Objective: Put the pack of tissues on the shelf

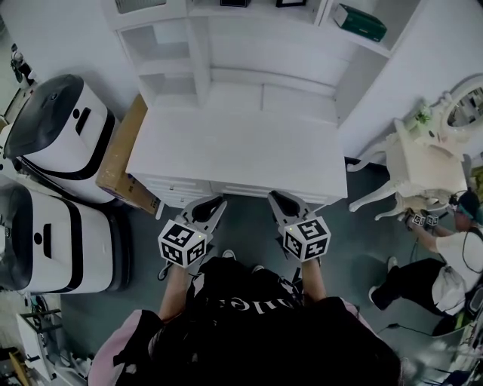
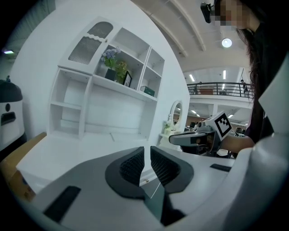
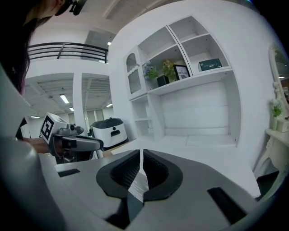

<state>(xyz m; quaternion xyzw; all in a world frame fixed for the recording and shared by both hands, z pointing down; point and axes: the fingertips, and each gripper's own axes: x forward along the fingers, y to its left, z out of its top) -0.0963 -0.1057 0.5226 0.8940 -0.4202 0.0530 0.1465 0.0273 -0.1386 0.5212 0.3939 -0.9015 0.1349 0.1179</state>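
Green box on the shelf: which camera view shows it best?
The head view: the green box is largest there, top right. The right gripper view shows it smaller, from the front; the left gripper view, tiny.

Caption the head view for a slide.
Left claw and right claw, shut and empty, before white desk; green pack on shelf.

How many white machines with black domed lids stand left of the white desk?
2. The farther white machine stands beside the brown cardboard box at the white desk's left end; the nearer machine sits just below it in the head view. Others may lie out of frame.
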